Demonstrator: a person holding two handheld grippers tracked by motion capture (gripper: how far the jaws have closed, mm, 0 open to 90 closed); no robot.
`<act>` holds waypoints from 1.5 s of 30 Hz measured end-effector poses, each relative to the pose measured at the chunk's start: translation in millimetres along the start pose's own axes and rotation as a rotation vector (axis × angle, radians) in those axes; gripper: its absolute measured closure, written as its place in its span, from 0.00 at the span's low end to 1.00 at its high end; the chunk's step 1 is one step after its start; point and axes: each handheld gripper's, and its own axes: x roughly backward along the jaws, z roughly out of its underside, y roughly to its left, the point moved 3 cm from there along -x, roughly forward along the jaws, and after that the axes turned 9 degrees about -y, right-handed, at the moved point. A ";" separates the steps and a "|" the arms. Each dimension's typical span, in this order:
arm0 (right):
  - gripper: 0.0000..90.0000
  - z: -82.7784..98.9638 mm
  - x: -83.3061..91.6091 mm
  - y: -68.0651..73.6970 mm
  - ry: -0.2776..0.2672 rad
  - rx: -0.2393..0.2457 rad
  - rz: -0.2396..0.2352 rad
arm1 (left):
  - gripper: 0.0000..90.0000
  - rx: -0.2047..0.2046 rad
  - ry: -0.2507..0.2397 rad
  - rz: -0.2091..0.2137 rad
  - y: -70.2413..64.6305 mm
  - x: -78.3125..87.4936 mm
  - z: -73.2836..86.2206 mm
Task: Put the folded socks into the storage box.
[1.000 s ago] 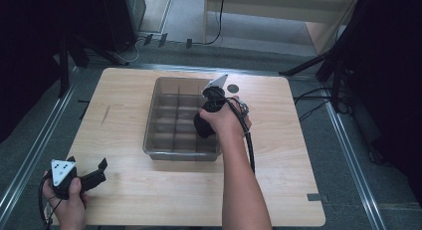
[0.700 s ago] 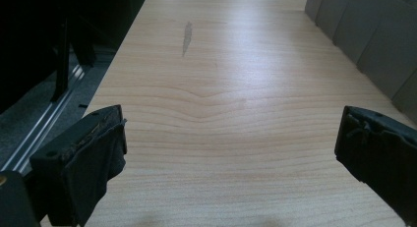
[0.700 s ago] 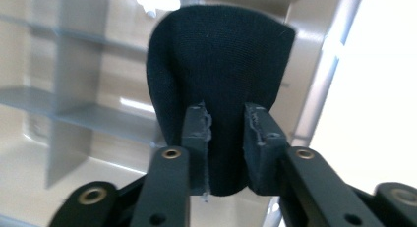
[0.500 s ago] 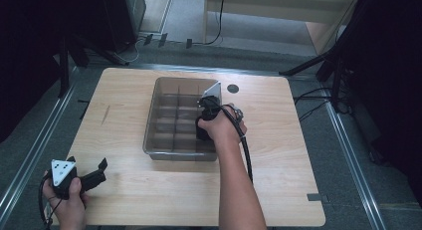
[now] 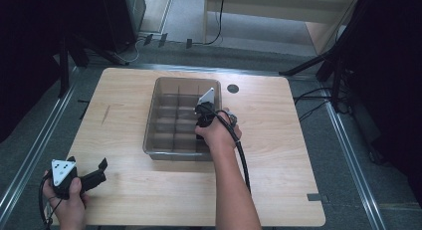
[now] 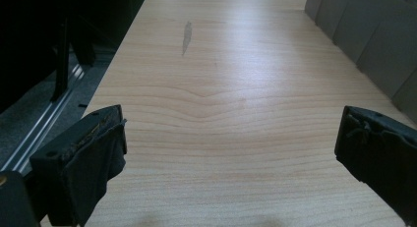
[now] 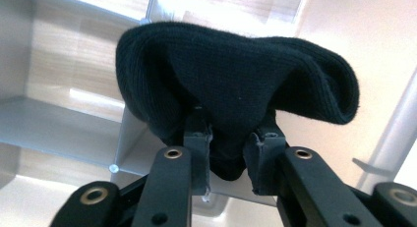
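A grey plastic divided box [image 5: 164, 115] stands in the middle of the wooden table [image 5: 298, 165]. My right gripper [image 5: 201, 128] points down into the box's right-hand compartments. It is shut on a black knitted cloth [image 7: 236, 84], which bulges above the jaws with the box's dividers [image 7: 64, 124] behind it. My left gripper [image 5: 97, 172] rests at the table's near left corner. In the left gripper view its jaws stand wide apart over bare wood, and nothing is between the fingers [image 6: 83, 158].
The box's outer wall [image 6: 373, 40] shows at the right of the left gripper view. A dark round mark [image 5: 232, 88] lies behind the box. Metal rails [image 5: 35, 150] run along both table sides, and black stands [image 5: 328, 60] rise at the far right.
My right gripper has moved left and down into the box with the cloth. The left gripper has stayed in place.
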 end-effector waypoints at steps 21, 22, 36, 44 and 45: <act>0.75 -14.8 72.9 -22.3 -0.098 -0.082 -0.124 | 0.00 -0.003 -0.002 -0.001 -0.3 0.0 0.0; 0.74 -14.4 74.8 -26.6 -0.101 -0.086 -0.118 | 0.00 -0.004 -0.002 -0.001 -0.3 0.1 -0.1; 0.60 0.6 85.2 -103.4 -0.178 -0.183 -0.083 | 0.00 -0.007 0.001 -0.003 -0.5 0.4 0.0; 0.52 17.3 83.6 -153.2 -0.207 -0.271 -0.074 | 0.00 -0.005 0.000 -0.004 -0.4 0.3 0.0; 0.52 17.3 83.6 -153.2 -0.207 -0.271 -0.074 | 0.00 -0.005 0.001 -0.004 -0.4 0.4 0.0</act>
